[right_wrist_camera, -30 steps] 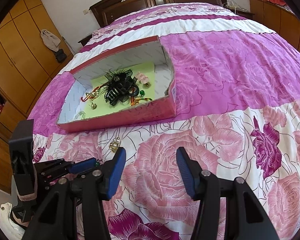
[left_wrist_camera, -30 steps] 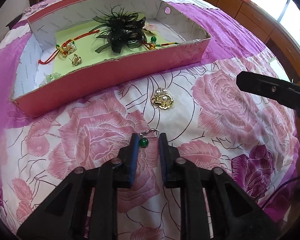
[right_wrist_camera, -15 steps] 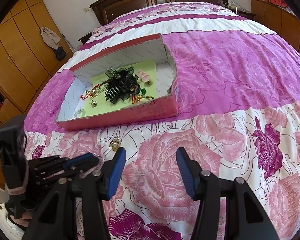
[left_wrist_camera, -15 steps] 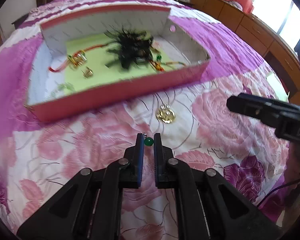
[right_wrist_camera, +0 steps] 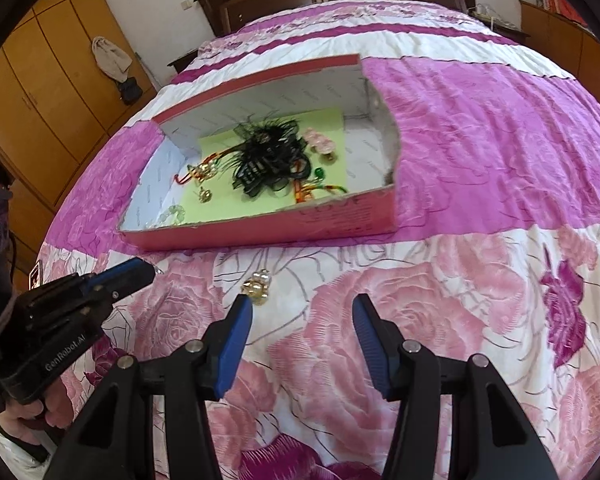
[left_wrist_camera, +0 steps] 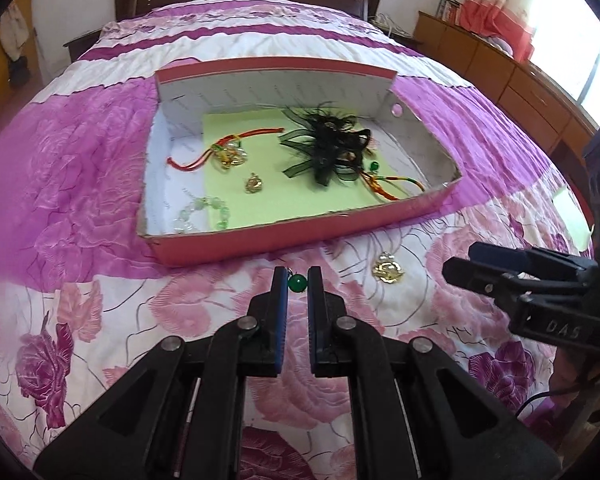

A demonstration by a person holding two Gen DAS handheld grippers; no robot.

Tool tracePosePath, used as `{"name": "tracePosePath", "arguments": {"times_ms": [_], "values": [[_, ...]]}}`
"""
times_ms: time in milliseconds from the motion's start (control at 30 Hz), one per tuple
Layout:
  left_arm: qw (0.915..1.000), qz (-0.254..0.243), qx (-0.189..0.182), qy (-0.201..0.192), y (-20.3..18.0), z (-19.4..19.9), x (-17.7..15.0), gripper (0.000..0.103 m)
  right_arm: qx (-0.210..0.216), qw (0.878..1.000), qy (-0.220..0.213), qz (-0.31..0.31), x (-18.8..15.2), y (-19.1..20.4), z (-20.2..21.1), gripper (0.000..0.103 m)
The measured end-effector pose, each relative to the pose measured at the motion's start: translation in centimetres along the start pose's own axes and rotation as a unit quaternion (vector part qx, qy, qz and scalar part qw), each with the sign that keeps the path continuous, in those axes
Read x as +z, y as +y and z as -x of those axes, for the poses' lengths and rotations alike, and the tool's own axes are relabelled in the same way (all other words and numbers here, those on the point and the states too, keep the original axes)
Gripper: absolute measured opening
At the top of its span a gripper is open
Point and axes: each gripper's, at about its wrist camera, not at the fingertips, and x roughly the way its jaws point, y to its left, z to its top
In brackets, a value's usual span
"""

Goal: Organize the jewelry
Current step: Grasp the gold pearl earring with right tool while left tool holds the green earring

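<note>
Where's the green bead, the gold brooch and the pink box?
green bead (left_wrist_camera: 298, 283), left wrist view, middle of the bead.
gold brooch (left_wrist_camera: 387, 270), left wrist view, its gold centre.
pink box (left_wrist_camera: 260, 240), left wrist view, near outer wall.

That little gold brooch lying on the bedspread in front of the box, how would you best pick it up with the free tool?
Judging by its pose, come straight down from above with the open right tool. The gold brooch lies flat on the soft bedspread, so pinch across its narrow body, fingers pressing slightly into the fabric beside its edges, away from the pearls at its top.
</note>
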Motion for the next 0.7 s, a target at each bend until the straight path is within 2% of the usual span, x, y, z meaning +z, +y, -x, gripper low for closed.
{"name": "tracePosePath", "arguments": {"times_ms": [200, 467, 700], "values": [[0.9999, 0.010, 0.003, -0.001, 0.7, -0.3, -0.1, 0.001, -0.001, 1.000, 0.022, 0.018, 0.4, 1.2, -1.9, 0.055], [0.9999, 0.016, 0.001, -0.001, 1.2, -0.3, -0.3, 0.001, -0.003, 0.998, 0.052, 0.042, 0.5, 2.7, -4.6, 0.048], [0.9998, 0.018, -0.002, 0.001, 1.3, -0.5, -0.4, 0.001, -0.011, 0.997, 0.056, 0.056, 0.5, 3.1, -5.9, 0.040]]}}
